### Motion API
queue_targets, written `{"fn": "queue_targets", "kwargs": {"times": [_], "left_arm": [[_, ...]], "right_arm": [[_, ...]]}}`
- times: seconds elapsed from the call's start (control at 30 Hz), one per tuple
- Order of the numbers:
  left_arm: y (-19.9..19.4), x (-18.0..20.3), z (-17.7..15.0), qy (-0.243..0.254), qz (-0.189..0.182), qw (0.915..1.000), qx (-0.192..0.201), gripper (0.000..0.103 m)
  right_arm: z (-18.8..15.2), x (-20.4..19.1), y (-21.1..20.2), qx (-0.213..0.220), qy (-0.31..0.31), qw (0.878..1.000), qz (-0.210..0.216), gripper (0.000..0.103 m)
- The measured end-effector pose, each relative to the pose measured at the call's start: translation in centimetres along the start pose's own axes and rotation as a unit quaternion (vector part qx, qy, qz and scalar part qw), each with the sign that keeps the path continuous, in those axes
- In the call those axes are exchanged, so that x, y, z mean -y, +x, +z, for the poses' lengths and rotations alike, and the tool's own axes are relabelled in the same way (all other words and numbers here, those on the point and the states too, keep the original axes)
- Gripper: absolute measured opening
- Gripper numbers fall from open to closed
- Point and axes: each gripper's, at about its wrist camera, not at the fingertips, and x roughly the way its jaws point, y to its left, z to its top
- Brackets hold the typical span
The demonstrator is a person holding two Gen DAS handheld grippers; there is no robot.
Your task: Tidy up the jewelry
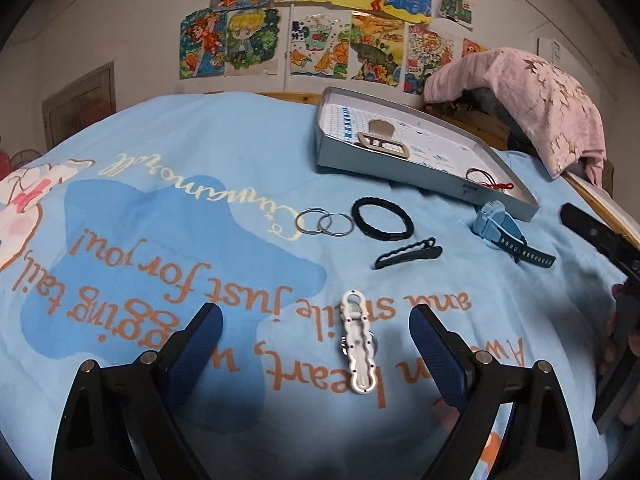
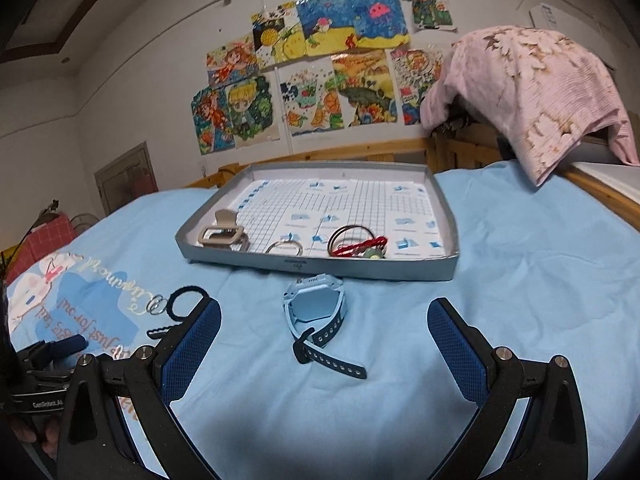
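Beyond both tools, grey tray point(image 2: 320, 270). Between right gripper point(image 2: 324, 344) wide-open, empty jaws: blue watch point(image 2: 316, 312), probably light, floppy-strapped; best pinched across its rigid case. Between left gripper point(image 1: 316, 344) spread, empty jaws: white clip point(image 1: 357, 344), stiff, slick, likely brittle.

cloth print point(image 1: 168, 280): partly hidden by fingers | right gripper point(image 1: 616, 280): cut by edge | tray charm point(image 2: 374, 255): too small to tell
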Motion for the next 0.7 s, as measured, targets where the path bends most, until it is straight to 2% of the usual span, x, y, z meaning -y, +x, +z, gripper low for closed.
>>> {"fn": "queue_targets", "kwargs": {"times": [0.07, 0.2, 0.3, 0.47, 0.53, 0.63, 0.67, 0.7], "left_arm": [[0.1, 0.3, -0.1, 0.008, -0.001, 1.0, -0.004, 0.078], [0.4, 0.5, -0.3, 0.015, -0.003, 0.9998, -0.012, 0.072], [0.6, 0.7, -0.5, 0.02, -0.009, 0.9996, -0.018, 0.066], [1.3, 0.8, -0.6, 0.021, -0.025, 0.9989, -0.034, 0.045], [1.5, 0.7, -0.6, 0.018, -0.03, 0.9986, -0.04, 0.037], [2.0, 0.9, -0.6, 0.018, -0.038, 0.998, -0.048, 0.027], [2.2, 0.9, -0.6, 0.018, -0.04, 0.9978, -0.049, 0.02], [2.3, 0.9, -0.6, 0.016, -0.046, 0.9975, -0.051, 0.019]], "right_arm": [[-0.3, -0.2, 0.8, -0.009, -0.003, 1.0, 0.004, 0.101], [-0.8, -0.6, 2.3, -0.027, -0.008, 1.0, 0.007, 0.099], [-0.9, -0.9, 3.3, -0.039, -0.011, 0.999, 0.009, 0.089], [-1.2, -0.9, 5.3, -0.07, -0.004, 0.997, 0.011, 0.074], [-1.4, -0.9, 6.1, -0.087, -0.004, 0.996, 0.007, 0.061], [-1.7, -1.0, 6.7, -0.097, -0.004, 0.995, 0.006, 0.06], [-1.7, -1.1, 6.8, -0.098, -0.005, 0.995, 0.006, 0.06], [-1.8, -1.2, 6.9, -0.101, -0.006, 0.995, 0.008, 0.059]]}}
